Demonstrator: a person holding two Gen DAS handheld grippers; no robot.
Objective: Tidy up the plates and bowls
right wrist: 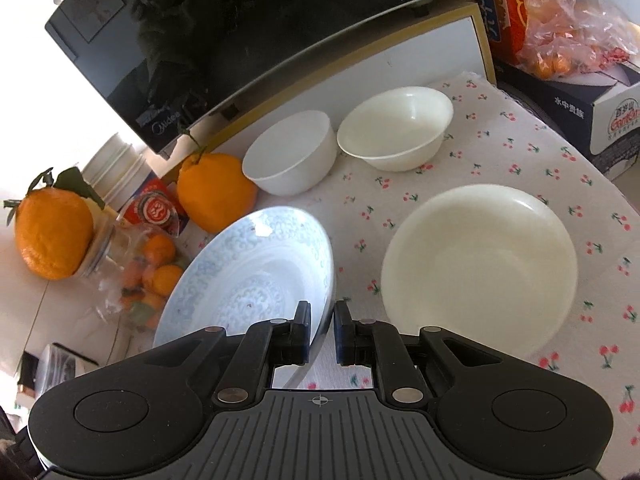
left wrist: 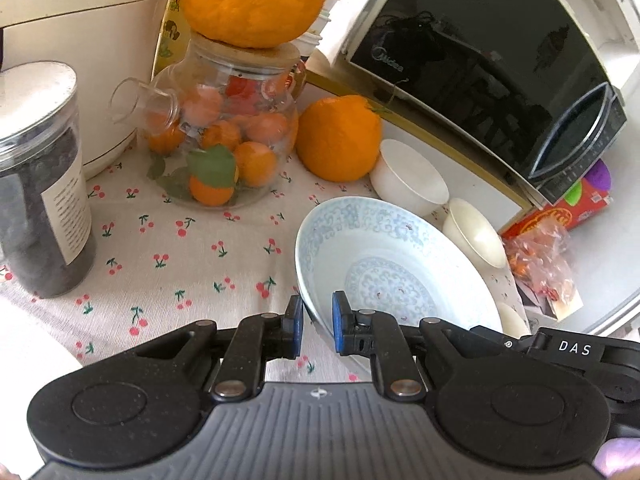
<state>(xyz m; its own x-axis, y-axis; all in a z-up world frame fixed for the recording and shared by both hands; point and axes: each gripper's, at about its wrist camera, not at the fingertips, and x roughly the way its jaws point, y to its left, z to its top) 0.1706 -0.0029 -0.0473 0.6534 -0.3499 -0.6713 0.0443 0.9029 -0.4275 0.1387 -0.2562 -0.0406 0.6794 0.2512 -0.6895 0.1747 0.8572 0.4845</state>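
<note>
Between both claws, left claw [left wrist: 317, 322] and right claw [right wrist: 322, 330] grasp the patterned bowl [right wrist: 256, 272] (opposite rims).

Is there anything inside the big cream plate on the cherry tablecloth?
No, the big cream plate is bare inside; only its smooth surface shows, resting on the cherry tablecloth.

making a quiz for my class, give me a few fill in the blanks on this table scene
1. Both grippers are shut on the rim of the ____-patterned bowl.
2. A big orange sits on the lid of the glass ____.
3. The tablecloth is printed with ____.

Missing words: blue; jar; cherries
</note>
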